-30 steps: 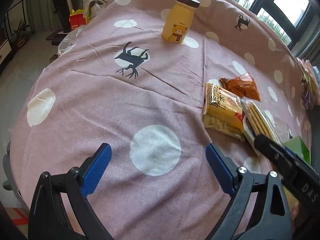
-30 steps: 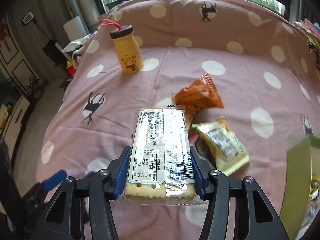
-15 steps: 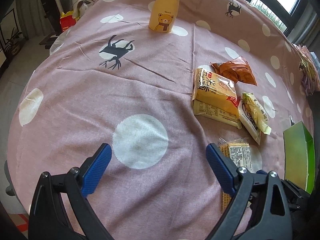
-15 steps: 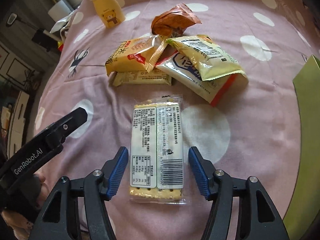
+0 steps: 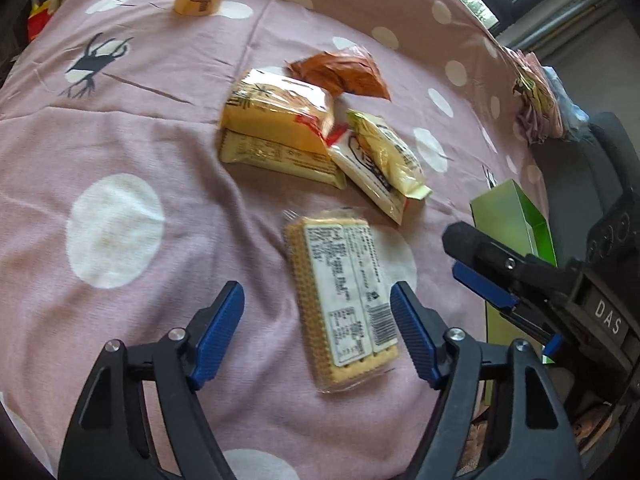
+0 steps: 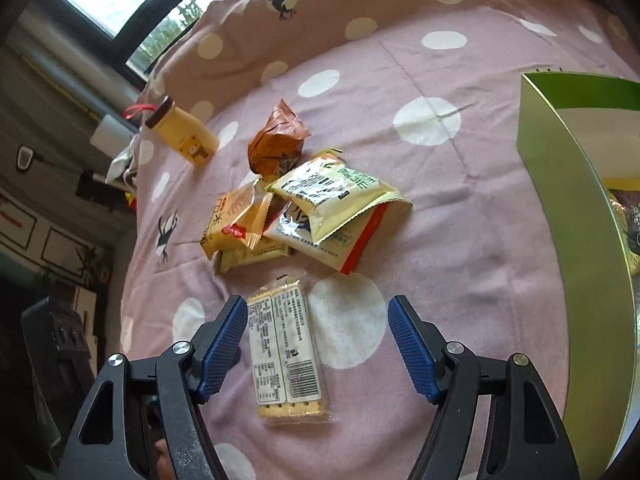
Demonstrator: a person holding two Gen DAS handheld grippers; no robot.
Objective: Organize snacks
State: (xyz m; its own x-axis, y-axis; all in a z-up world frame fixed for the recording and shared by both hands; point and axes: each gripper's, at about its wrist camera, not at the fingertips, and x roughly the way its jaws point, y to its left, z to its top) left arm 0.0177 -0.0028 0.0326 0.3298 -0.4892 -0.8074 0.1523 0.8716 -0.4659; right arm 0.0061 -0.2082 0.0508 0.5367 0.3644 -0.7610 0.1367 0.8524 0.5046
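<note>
The cracker pack (image 5: pixel 347 302) lies flat on the pink dotted cloth (image 5: pixel 120 128), label side up. The left gripper (image 5: pixel 316 330) hovers over it with its jaws closing, the pack between them but untouched. The right gripper (image 6: pixel 314 348) has its jaws opening, with the pack (image 6: pixel 286 354) lying near its left pad, clear of both. Just beyond sits a heap of snack packets (image 6: pixel 304 208), an orange bag (image 6: pixel 278 144) and a yellow bear bottle (image 6: pixel 182 132). A green box (image 6: pixel 580 200) stands to the right.

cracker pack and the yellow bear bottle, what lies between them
The stacked yellow snack packets lie between the clear-wrapped cracker pack and yellow bear bottle, in the right wrist view.
</note>
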